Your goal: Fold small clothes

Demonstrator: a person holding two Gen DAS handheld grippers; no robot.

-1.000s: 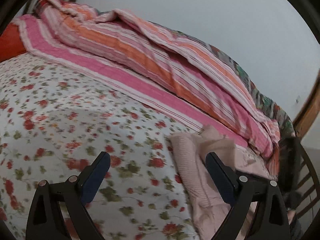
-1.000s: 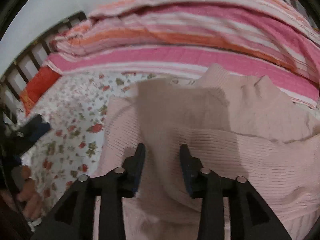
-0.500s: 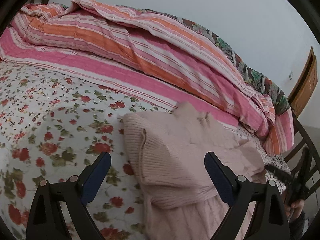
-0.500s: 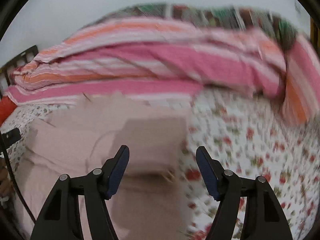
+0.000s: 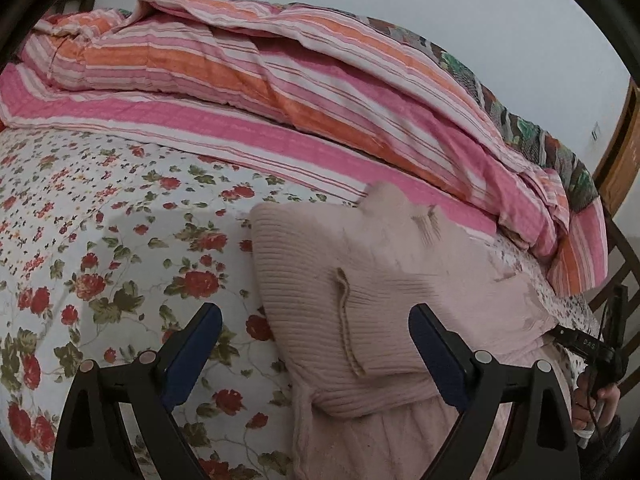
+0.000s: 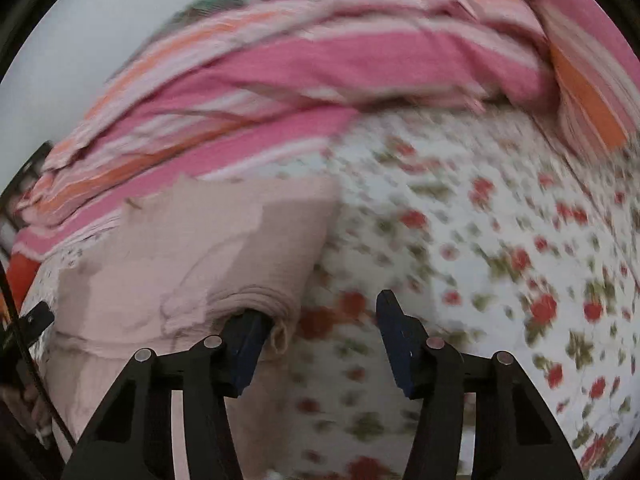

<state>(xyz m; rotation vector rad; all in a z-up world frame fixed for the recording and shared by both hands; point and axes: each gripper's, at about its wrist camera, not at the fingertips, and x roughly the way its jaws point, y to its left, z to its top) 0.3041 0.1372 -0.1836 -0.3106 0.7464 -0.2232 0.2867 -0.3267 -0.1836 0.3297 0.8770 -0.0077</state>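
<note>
Pink ribbed knit sweater (image 5: 360,292): partly folded, lying on the bed toward its far side, far edge touching the striped quilt; one ribbed panel turned over on top, a twisted knit cord (image 5: 348,328) running down it; a second layer spreading out underneath toward the near edge. In the right wrist view (image 6: 192,264), shown as a stacked fold with a rolled edge at its near right corner.

Floral bedsheet (image 5: 100,240): white with red roses and green leaves, bare to the left of the sweater and again to its right (image 6: 480,240).

Striped quilt (image 5: 280,80): pink, orange and white, heaped along the far side of the bed; a green-patterned cover (image 5: 520,120) showing behind it. Blurred in the right wrist view (image 6: 320,60).

Left gripper (image 5: 316,344): fingers wide apart, nothing clamped; left finger over bare sheet, right finger (image 5: 436,356) over the sweater, the folded panel's left edge lying between the two.

Right gripper (image 6: 316,332): jaws part open, having just been closing, nothing pressed between them; only floral sheet in the gap. Left finger (image 6: 244,344) tucked against the rolled corner of the sweater; right finger (image 6: 396,340) over bare sheet. Also seen at the bed's right edge from the left wrist view (image 5: 580,344), with the person's hand (image 5: 596,404) gripping it.

Wooden bed frame (image 5: 620,152): visible at the right end
</note>
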